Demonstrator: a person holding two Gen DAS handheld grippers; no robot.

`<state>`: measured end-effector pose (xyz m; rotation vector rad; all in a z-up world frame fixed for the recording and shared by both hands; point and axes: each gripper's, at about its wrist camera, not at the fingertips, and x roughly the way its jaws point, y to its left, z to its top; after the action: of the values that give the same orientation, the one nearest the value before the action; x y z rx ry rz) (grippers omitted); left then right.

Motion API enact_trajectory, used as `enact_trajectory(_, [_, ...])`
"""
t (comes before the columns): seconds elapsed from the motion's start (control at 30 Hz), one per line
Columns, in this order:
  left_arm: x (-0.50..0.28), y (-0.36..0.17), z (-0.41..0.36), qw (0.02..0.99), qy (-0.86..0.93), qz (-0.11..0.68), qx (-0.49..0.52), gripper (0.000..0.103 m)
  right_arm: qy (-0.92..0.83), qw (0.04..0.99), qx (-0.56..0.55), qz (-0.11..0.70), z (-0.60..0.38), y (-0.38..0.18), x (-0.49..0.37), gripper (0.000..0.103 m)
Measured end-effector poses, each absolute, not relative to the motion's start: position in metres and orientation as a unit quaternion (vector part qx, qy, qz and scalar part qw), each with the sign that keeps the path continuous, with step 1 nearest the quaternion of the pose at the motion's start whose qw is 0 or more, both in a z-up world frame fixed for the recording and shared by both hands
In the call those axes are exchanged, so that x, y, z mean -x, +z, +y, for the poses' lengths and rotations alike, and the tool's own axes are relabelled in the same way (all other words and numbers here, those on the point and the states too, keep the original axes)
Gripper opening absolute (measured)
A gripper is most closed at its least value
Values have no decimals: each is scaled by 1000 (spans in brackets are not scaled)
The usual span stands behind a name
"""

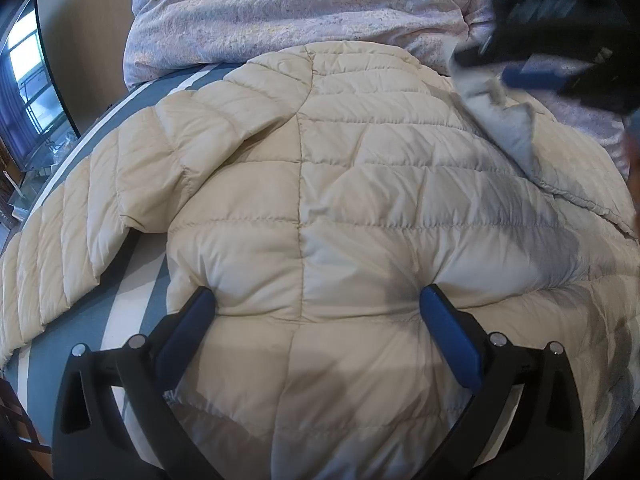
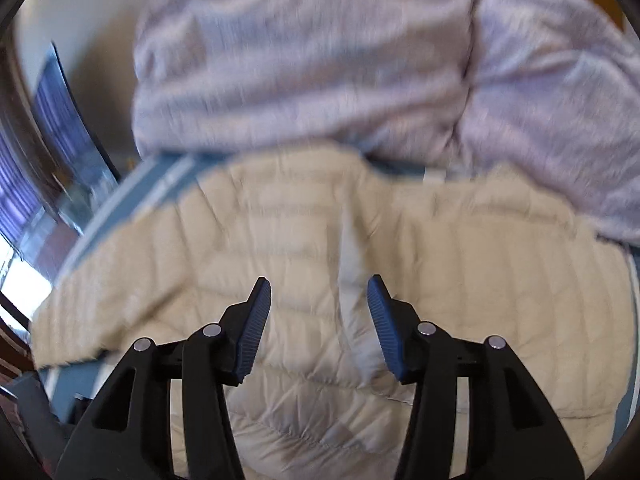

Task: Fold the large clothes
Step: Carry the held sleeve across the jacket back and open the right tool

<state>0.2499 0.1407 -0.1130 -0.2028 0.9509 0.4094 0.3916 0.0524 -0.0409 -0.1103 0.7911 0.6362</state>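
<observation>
A cream quilted puffer jacket [image 1: 320, 184] lies spread on a blue and white striped bed. One sleeve [image 1: 60, 240] stretches out to the left. My left gripper [image 1: 316, 300] is open, its blue pads pressed into the padded hem on either side of a bulge of fabric. My right gripper [image 1: 560, 52] shows blurred at the upper right of the left wrist view, over a grey lining flap [image 1: 508, 120]. In the right wrist view my right gripper [image 2: 320, 300] is open above the jacket [image 2: 480, 280], with a grey strip of lining [image 2: 352, 280] between the pads; the view is motion-blurred.
A lilac patterned duvet [image 1: 300, 12] is bunched at the far side of the bed, also in the right wrist view [image 2: 320, 60]. The striped sheet [image 1: 136, 312] shows at the left. A window or screen [image 1: 32, 88] stands at the far left.
</observation>
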Motion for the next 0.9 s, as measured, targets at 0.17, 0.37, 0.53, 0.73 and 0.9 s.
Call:
enact_trajectory(0.17, [-250, -113, 141, 864, 196, 454, 96, 101, 207, 907, 21, 365, 2, -35, -413, 54])
enact_trajectory(0.37, [-250, -113, 141, 864, 195, 454, 97, 101, 150, 885, 23, 441, -9, -90, -441, 59])
enact_trajectory(0.53, [-250, -113, 141, 864, 195, 454, 97, 101, 163, 884, 36, 436, 16, -97, -434, 77])
enact_trajectory(0.73, [-250, -113, 141, 864, 195, 454, 97, 101, 155, 884, 51, 438, 30, -112, -428, 91])
enact_trajectory(0.9, [-250, -114, 139, 864, 195, 453, 98, 101, 132, 891, 83, 427, 40, -119, -427, 102])
